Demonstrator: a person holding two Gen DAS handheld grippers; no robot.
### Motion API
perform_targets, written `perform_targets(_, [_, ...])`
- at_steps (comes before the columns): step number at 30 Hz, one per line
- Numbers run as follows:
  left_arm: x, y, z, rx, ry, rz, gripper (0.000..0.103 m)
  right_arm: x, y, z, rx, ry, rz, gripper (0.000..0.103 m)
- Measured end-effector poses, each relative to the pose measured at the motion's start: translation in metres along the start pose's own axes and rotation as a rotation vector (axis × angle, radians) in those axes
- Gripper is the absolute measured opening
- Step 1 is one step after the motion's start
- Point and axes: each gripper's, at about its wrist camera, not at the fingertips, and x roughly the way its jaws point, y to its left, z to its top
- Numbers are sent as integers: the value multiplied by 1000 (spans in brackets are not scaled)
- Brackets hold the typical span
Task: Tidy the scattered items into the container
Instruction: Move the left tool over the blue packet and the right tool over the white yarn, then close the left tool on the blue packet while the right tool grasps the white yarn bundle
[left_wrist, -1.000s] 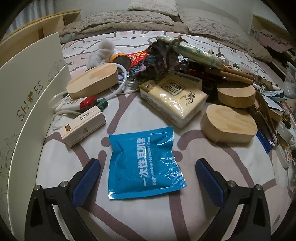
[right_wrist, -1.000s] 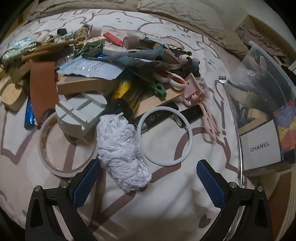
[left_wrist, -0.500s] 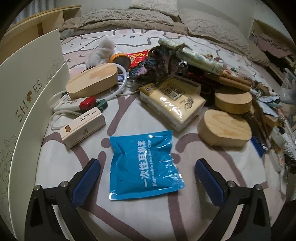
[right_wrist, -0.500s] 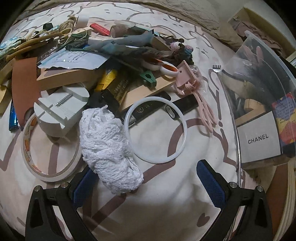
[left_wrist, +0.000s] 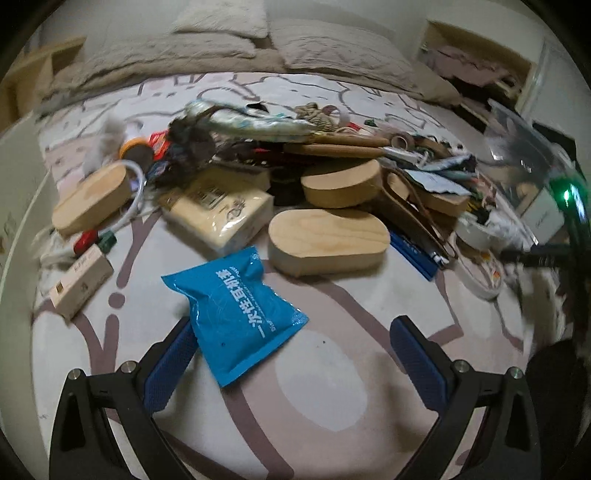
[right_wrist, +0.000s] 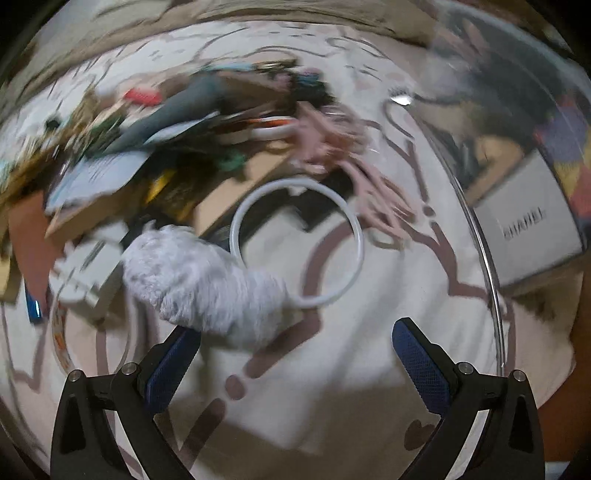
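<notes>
Scattered items lie in a heap on a patterned bed cover. In the left wrist view, a blue foil packet (left_wrist: 238, 314) lies just ahead of my open left gripper (left_wrist: 295, 363), nearer its left finger. Beyond it sit an oval wooden box (left_wrist: 327, 242) and a yellow tissue pack (left_wrist: 221, 214). The right wrist view is blurred. There, a white yarn bundle (right_wrist: 207, 284) lies ahead of my open right gripper's (right_wrist: 295, 365) left finger, overlapping a white ring (right_wrist: 299, 243). The clear plastic container (right_wrist: 517, 177) stands to the right, holding a white box (right_wrist: 532, 225).
A white cardboard box wall (left_wrist: 14, 206) rises at the left. More wooden boxes (left_wrist: 341, 182), a small cream box (left_wrist: 79, 282), a cable (left_wrist: 136, 195) and pink clips (right_wrist: 354, 173) crowd the heap. Pillows (left_wrist: 332, 48) lie at the far end. The other gripper's dark arm (left_wrist: 576, 240) shows at the right.
Both views have swung: the left gripper turned right, so the blue packet now sits toward its left finger. The right gripper moved quickly, blurring its view; the yarn is closer.
</notes>
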Motion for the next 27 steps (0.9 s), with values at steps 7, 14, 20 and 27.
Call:
perform_targets(7, [4,21,2,-92,9,79,103,-9,-42,-2,250,-73,159,103])
perform_targets(14, [7,33,1,-160,15,81,103,-16,-15,5,141,-130,285,103])
perform_targets(20, [14,26,11,-159,-14,112,103,-24,19,8,-18,-181,299,103])
perform_targets(27, [25,26,7,-86,59,233,103,-22,23,5,-39,-181,298,103])
